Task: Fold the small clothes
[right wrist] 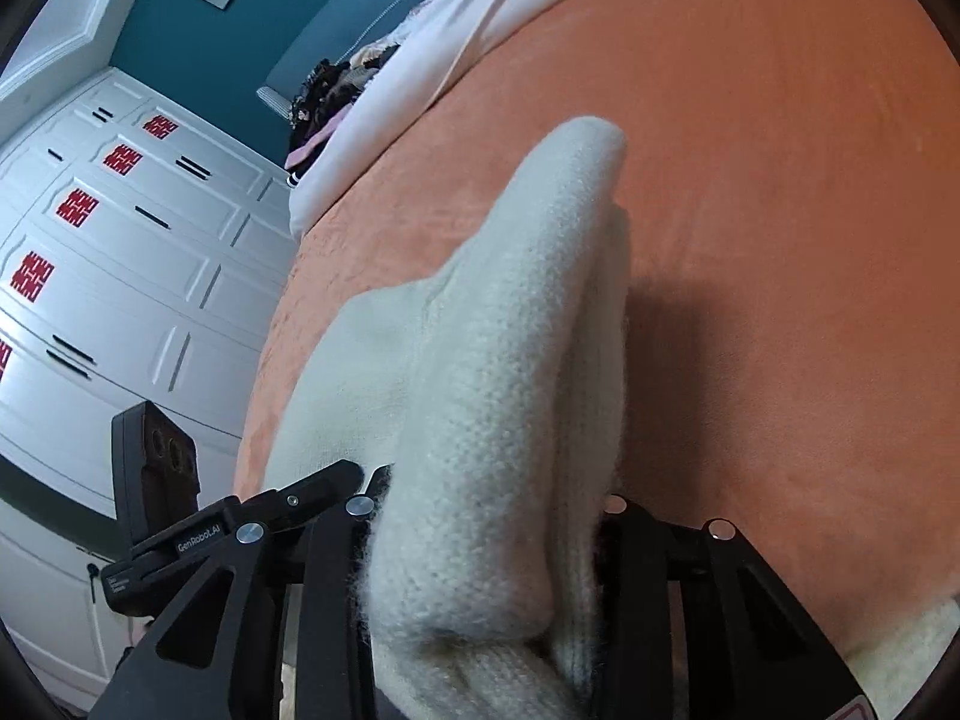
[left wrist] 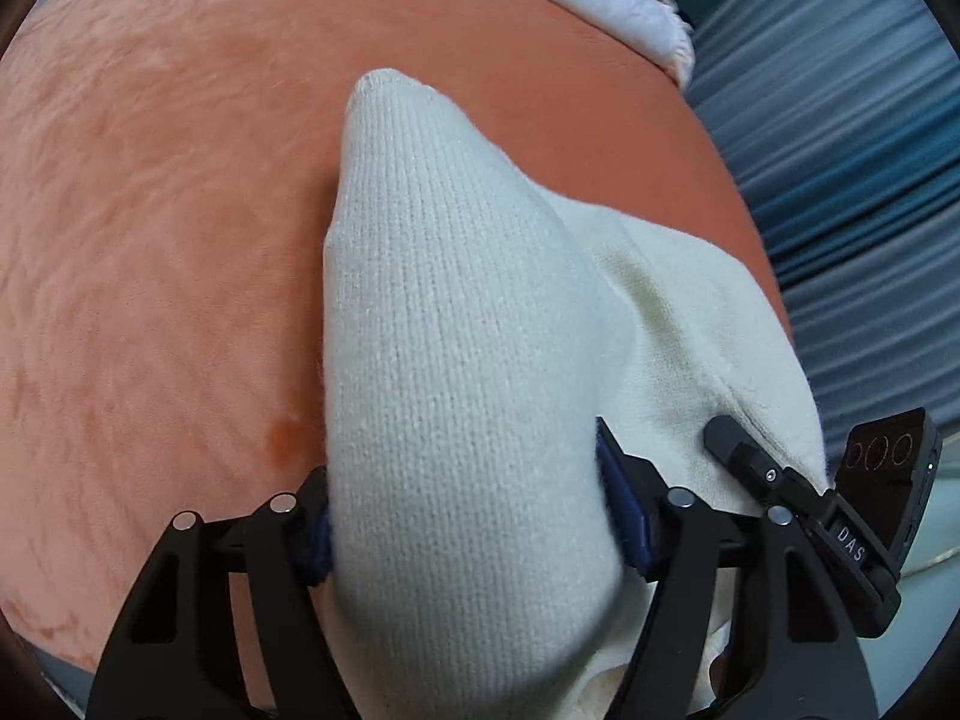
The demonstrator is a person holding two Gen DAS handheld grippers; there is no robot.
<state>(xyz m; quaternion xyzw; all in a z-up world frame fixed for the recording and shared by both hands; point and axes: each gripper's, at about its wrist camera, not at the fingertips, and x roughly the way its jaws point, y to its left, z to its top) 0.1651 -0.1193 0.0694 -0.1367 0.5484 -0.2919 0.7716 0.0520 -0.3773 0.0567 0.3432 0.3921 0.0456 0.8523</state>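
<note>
A cream knit garment (left wrist: 456,300) lies on an orange blanket (left wrist: 150,210), and part of it rises in a thick fold towards both cameras. My left gripper (left wrist: 468,480) is shut on that fold, with its blue pads (left wrist: 624,510) pressed into the knit on either side. In the right wrist view the same garment (right wrist: 510,360) bunches into a raised ridge. My right gripper (right wrist: 492,492) is shut on the near end of that ridge. The two grippers sit close together, and each camera shows the other's black housing (left wrist: 888,450) (right wrist: 156,468).
The orange blanket (right wrist: 780,180) covers a bed. A white duvet (right wrist: 456,48) and a pile of dark clothes (right wrist: 336,90) lie at its far end. White wardrobe doors (right wrist: 120,240) stand to the left. Blue-grey striped fabric (left wrist: 840,150) hangs past the bed's right edge.
</note>
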